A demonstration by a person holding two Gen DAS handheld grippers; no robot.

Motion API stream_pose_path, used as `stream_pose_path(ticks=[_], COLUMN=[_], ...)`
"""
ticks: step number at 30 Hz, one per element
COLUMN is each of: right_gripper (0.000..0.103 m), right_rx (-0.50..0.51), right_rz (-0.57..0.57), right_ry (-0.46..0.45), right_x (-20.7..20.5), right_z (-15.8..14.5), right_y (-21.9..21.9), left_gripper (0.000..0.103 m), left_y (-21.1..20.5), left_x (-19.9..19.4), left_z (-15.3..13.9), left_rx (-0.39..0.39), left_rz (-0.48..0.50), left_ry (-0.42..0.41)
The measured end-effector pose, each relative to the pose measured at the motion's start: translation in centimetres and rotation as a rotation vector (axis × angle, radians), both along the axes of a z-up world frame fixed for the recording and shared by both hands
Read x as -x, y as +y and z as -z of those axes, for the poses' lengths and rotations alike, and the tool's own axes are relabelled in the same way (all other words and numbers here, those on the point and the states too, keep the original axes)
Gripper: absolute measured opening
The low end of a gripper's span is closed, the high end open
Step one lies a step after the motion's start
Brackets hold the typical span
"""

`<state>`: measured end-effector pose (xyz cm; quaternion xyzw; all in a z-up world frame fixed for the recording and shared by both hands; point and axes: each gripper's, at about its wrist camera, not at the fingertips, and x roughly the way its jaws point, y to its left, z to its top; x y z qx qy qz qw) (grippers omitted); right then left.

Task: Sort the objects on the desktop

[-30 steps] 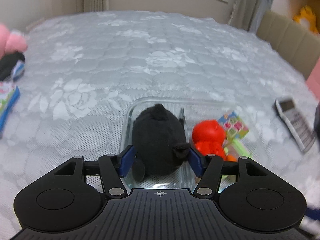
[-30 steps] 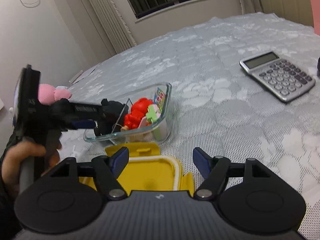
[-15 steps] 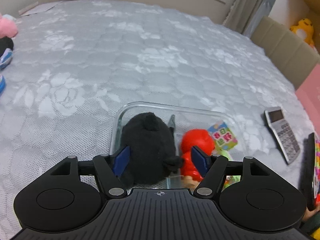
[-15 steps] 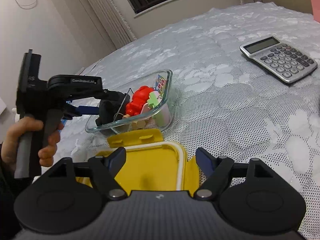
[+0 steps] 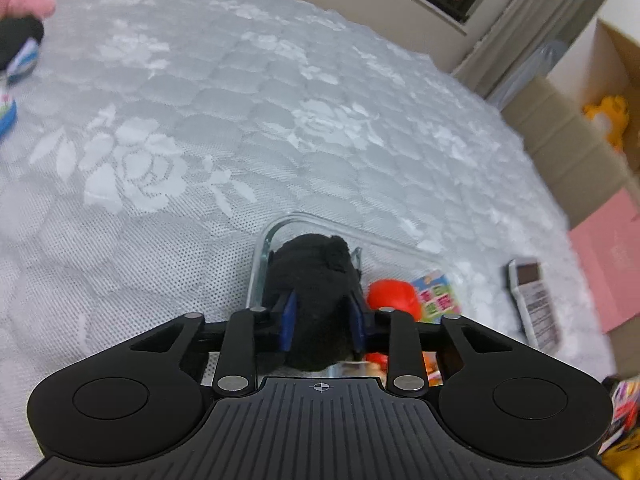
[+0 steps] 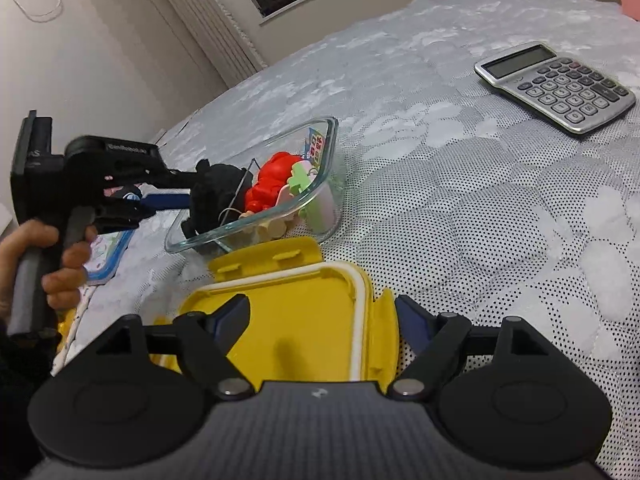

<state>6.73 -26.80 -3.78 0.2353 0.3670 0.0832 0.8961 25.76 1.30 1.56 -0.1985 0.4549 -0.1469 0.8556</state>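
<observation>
Gripper [image 5: 323, 322] now half-hiding black plush [image 5: 316, 276]

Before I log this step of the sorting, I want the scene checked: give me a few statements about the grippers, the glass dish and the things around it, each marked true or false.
1. The left gripper is shut on the black plush toy. True; its jaws have just been closing.
2. The black plush toy lies on the calculator. False: it is at the glass dish, and the calculator sits apart on the cloth.
3. A red toy is in the glass dish. True.
4. The right gripper grips the yellow lid. False: its jaws stand open above the lid.
5. The yellow lid covers the glass dish. False: it lies on the cloth beside the dish.
</observation>
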Motion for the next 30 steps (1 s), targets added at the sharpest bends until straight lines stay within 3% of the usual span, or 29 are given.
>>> stream_pose_path(ticks=[3, 7, 11, 12, 14, 17, 21, 24, 27, 30], right_gripper=[0.081, 0.082, 0.080, 0.078, 0.052, 0.058, 0.060, 0.070, 0.067, 0.066], right_rx=[0.003, 0.005, -0.010, 0.007, 0.069, 0.188, 0.243, 0.307, 0.453, 0.468], right_rz=[0.002, 0.012, 0.035, 0.032, 0.010, -0.041, -0.159, -0.235, -0.273, -0.303], right_ry=[0.000, 0.000, -0.039, -0.058, -0.114, -0.152, -0.147, -0.097, -0.043, -0.014], right_x=[0.0, 0.0, -0.5, -0.9, -2.0, -4.9, -10.5, -14.5, -17.3, -18.4], right_z=[0.0, -0.2, -2.0, -2.7, -4.5, -7.2, -8.5, -7.7, -5.9, -4.7], right_y=[0.1, 0.3, 0.4, 0.6, 1.5, 4.0, 8.1, 11.1, 13.8, 14.9], left_gripper=[0.021, 0.021, 0.035, 0.042, 0.049, 0.053, 0.068, 0.077, 0.085, 0.089], left_y=[1.5, 1.2, 1.3, 1.2, 1.2, 1.3, 1.5, 1.5, 1.6, 1.8], left_x=[-0.7, -0.3, 2.0, 3.2, 5.8, 9.3, 13.3, 15.3, 16.5, 17.1], left_z=[0.9, 1.0, -0.3, -0.5, -1.0, -1.0, -0.5, -0.6, -1.1, -1.4], left_rx=[0.066, 0.045, 0.043, 0.014, -0.049, -0.066, -0.078, -0.079, -0.081, -0.076], left_rz=[-0.021, -0.013, 0.004, 0.007, 0.015, 0.059, 0.095, 0.124, 0.159, 0.181], left_ry=[0.048, 0.033, -0.018, -0.038, -0.082, -0.085, -0.105, -0.130, -0.158, -0.188])
